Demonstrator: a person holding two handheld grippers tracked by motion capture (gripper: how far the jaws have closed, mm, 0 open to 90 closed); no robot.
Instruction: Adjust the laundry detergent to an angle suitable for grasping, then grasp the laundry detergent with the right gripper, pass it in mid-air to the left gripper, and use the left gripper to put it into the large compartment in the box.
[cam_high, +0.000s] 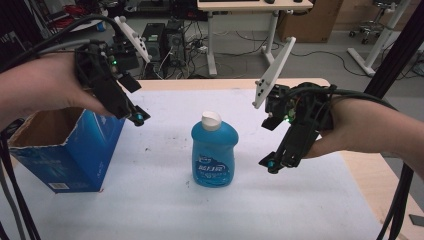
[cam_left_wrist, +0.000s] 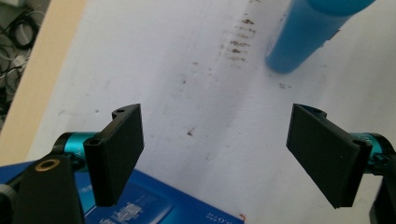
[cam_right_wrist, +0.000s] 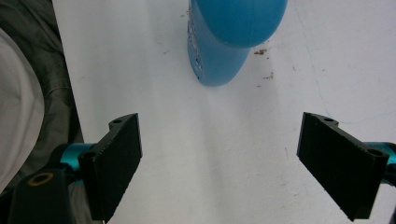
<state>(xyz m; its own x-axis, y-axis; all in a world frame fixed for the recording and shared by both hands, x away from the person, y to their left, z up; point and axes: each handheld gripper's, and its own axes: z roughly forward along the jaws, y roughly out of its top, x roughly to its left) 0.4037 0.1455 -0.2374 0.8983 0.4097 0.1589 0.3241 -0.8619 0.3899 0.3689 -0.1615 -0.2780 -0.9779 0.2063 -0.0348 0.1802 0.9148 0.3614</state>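
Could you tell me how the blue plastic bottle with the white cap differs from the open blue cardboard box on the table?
The blue plastic bottle with the white cap is rounded and closed by its cap; the open blue cardboard box is angular, its top open and its brown inside showing. The bottle stands mid-table between the two hand-held grippers; the box sits at the table's left edge, under the left hand-held gripper. The box is wider. Both are blue, upright and ungripped.

I see a label on the blue bottle (cam_high: 214, 150) and print on the blue box (cam_high: 75, 160), neither legible.
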